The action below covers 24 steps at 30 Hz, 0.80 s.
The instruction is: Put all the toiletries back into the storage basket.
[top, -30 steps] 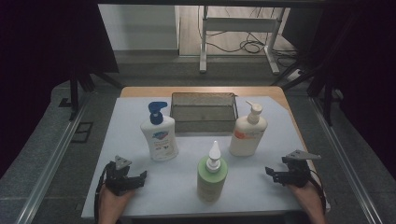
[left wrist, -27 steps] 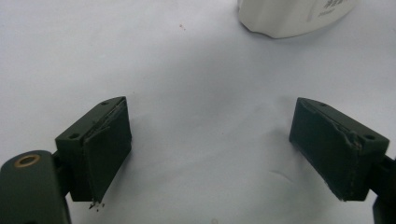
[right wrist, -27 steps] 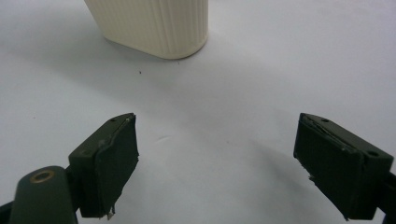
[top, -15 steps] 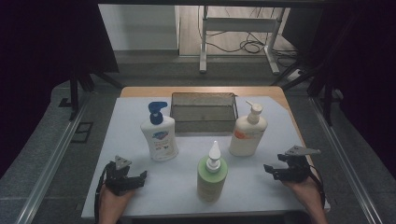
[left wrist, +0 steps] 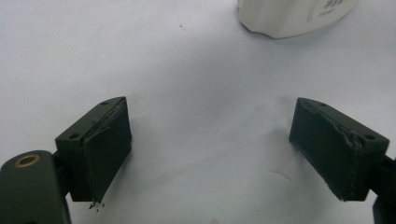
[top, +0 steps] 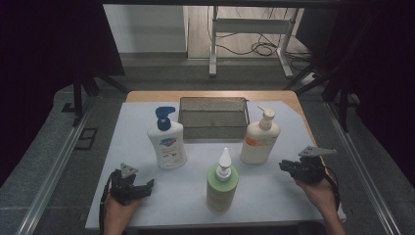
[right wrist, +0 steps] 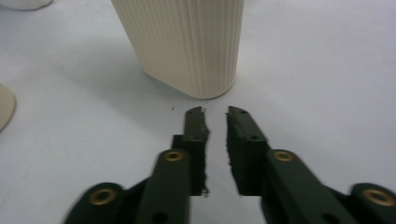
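Observation:
Three bottles stand on the white mat (top: 293, 196): a white one with a blue pump (top: 167, 142), a cream pump bottle (top: 259, 139) and a green bottle with a white nozzle (top: 222, 182). My left gripper (top: 146, 186) rests at the front left, open, with bare mat between its jaws (left wrist: 210, 149); the white bottle's base (left wrist: 289, 16) lies ahead of it. My right gripper (top: 284, 165) is at the front right, pointing at the ribbed cream bottle (right wrist: 187, 42). Its jaws (right wrist: 215, 116) have just been closing and stand almost together, with nothing between them.
A dark wire-mesh basket (top: 214, 117) sits at the back middle of the mat, behind the bottles. Metal rails run along both sides of the table. A stand's legs and cables lie on the floor beyond.
The right gripper's jaws have closed from wide apart to nearly touching, and the right hand has lifted slightly. The left gripper and the bottles have not moved.

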### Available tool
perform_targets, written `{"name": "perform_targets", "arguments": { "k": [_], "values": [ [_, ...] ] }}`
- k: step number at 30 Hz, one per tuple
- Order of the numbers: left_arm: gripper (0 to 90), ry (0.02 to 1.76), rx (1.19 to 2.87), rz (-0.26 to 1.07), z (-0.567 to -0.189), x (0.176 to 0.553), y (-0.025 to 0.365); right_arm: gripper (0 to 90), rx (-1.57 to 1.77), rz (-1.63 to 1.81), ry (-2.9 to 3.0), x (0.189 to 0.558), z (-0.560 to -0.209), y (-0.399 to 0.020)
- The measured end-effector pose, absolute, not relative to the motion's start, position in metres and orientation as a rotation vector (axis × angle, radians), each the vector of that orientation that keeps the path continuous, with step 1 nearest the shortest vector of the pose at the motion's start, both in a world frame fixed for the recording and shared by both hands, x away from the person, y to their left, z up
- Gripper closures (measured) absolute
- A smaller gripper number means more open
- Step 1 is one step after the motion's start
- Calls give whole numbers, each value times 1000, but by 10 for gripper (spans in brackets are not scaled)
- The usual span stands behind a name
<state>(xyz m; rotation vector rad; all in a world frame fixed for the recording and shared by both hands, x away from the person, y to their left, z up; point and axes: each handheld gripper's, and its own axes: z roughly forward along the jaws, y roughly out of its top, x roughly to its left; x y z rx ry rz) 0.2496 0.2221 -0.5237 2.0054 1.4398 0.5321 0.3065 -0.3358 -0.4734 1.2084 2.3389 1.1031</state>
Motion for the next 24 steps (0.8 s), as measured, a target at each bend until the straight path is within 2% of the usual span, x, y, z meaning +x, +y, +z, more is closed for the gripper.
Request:
{"name": "perform_targets", "arguments": {
  "k": [3, 24],
  "values": [
    [126, 1440, 2005, 532, -524, 250, 222, 894, 1207, 1097, 2324, 310, -471, -335],
    [125, 1437, 2010, 534, -524, 250, 222, 895, 1300, 1121, 2259, 356, -473, -337]
  ]
}}
